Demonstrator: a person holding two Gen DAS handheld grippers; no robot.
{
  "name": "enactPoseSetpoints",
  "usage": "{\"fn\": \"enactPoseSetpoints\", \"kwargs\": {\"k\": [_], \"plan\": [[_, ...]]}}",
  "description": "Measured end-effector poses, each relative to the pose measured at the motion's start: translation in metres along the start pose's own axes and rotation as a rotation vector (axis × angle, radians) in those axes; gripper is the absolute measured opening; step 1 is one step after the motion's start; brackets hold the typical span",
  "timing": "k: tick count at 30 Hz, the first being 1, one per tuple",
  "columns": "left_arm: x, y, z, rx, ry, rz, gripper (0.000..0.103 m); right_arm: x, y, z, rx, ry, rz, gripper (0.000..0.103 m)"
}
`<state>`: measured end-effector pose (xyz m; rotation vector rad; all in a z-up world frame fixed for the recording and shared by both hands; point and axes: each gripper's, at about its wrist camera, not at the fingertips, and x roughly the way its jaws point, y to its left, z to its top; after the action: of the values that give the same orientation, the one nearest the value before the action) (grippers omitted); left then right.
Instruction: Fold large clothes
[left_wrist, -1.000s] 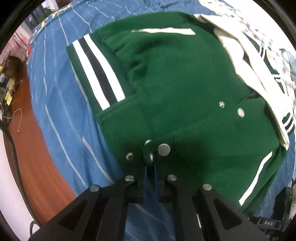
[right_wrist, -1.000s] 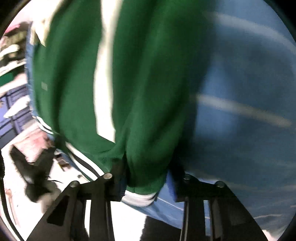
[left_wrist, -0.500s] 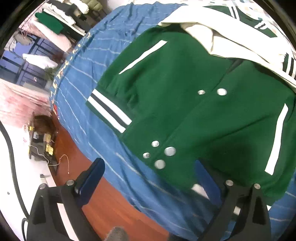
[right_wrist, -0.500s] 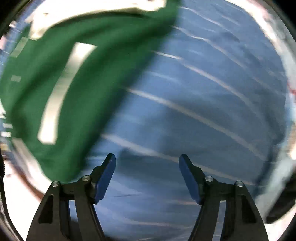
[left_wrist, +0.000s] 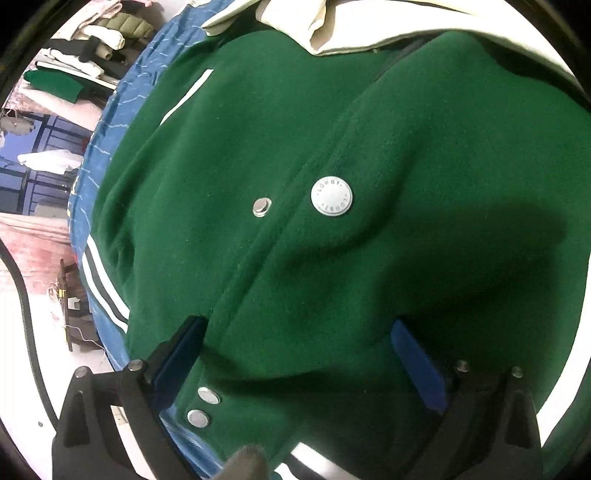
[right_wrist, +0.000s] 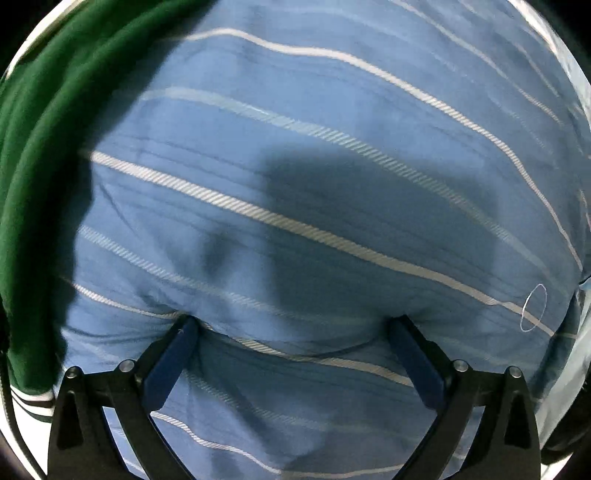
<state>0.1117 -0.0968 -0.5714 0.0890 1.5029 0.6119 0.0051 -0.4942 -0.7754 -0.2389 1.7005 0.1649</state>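
The left gripper (left_wrist: 295, 328) points steeply down with its jaws opening: the last two readings differ enough to say so, and the blue pads (left_wrist: 417, 365) stand wide at the lower left and lower right of the frame. Green cloth lies between them but neither pad presses on it, so it is released. That cloth is the green jacket (left_wrist: 332, 129), filling most of the left wrist view, with a large white snap button (left_wrist: 331, 197) near the centre, a smaller stud (left_wrist: 261, 206) to its left and two more snaps (left_wrist: 202, 406) at the lower left. A cream garment (left_wrist: 351, 26) lies over the jacket's upper edge. Racks of clothes (left_wrist: 74, 66) show at the upper left, past the blue sheet (left_wrist: 107, 122).

The right gripper (right_wrist: 295, 325) points straight down, its jaws opening wide and its fingertips (right_wrist: 184, 332) dimpling the blue striped sheet (right_wrist: 314, 166); it grips nothing. The jacket (right_wrist: 37, 166) curves along the left edge of that frame, well clear of the fingers.
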Motion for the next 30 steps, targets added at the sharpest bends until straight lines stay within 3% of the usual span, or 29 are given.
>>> {"fn": "enactPoseSetpoints", "kwargs": {"k": [4, 5, 6, 7, 9, 10, 12, 14, 18, 20, 23, 25, 30], "plan": [[0.003, -0.002, 0.005, -0.031, 0.045, -0.017, 0.103, -0.005, -0.01, -0.006, -0.019, 0.026, 0.052, 0.103], [0.004, -0.003, 0.007, -0.026, 0.061, -0.019, 0.103, -0.011, -0.014, -0.004, -0.019, 0.046, 0.111, 0.1], [0.002, -0.001, 0.009, -0.023, 0.074, -0.023, 0.103, -0.018, -0.017, 0.0, -0.006, 0.052, 0.16, 0.089], [-0.003, 0.002, 0.01, -0.024, 0.077, -0.031, 0.103, -0.027, -0.022, 0.003, 0.014, 0.052, 0.211, 0.063], [-0.022, 0.009, 0.012, -0.04, 0.037, -0.028, 0.103, -0.052, -0.037, 0.014, 0.063, 0.038, 0.356, 0.035], [-0.039, 0.01, 0.012, -0.039, 0.006, -0.014, 0.103, -0.062, -0.041, 0.019, 0.075, 0.012, 0.386, 0.033], [-0.077, 0.002, 0.009, -0.012, -0.056, 0.032, 0.103, -0.089, -0.052, 0.034, 0.076, -0.077, 0.409, 0.033], [-0.107, -0.019, 0.006, 0.053, -0.111, 0.073, 0.103, -0.104, -0.062, 0.046, 0.079, -0.108, 0.414, 0.033], [-0.157, -0.102, -0.022, 0.312, -0.253, 0.218, 0.103, -0.112, -0.094, 0.06, 0.135, -0.074, 0.436, 0.034], [-0.17, -0.149, -0.049, 0.404, -0.284, 0.224, 0.103, -0.118, -0.104, 0.08, 0.159, -0.074, 0.429, 0.035], [-0.173, -0.192, -0.074, 0.466, -0.318, 0.236, 0.103, -0.114, -0.121, 0.085, 0.177, -0.066, 0.406, 0.038], [-0.165, -0.217, -0.087, 0.492, -0.342, 0.29, 0.103, -0.105, -0.132, 0.091, 0.191, -0.063, 0.39, 0.042], [-0.123, -0.244, -0.085, 0.465, -0.271, 0.433, 0.103, -0.091, -0.156, 0.072, 0.259, -0.042, 0.388, 0.05]]}}
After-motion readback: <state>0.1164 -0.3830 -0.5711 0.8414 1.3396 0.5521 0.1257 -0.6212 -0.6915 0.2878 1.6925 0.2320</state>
